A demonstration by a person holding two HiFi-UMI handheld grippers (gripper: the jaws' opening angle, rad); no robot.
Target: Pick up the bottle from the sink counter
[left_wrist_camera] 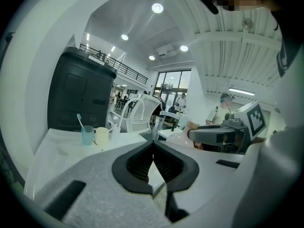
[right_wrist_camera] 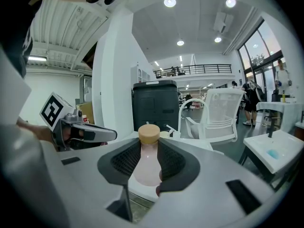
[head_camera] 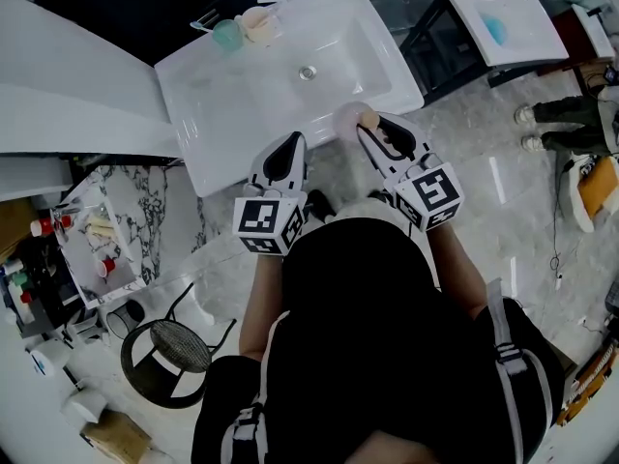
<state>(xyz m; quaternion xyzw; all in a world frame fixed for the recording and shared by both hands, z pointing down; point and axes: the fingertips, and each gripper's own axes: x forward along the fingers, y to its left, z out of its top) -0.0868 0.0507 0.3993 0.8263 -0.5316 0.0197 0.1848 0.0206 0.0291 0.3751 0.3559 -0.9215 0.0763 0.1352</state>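
The right gripper (right_wrist_camera: 148, 159) is gripping the bottle (right_wrist_camera: 147, 169), its cap poking out at twelve o'clock; the left gripper (left_wrist_camera: 153, 150) is hanging clenched, empty.

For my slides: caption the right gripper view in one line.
Right hand-held gripper grips a pale pink, tan-capped bottle at the sink counter's edge.

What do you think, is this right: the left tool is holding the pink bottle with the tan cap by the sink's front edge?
Not quite. The right tool is holding the pink bottle with the tan cap by the sink's front edge; the right gripper view shows it clamped in that tool.
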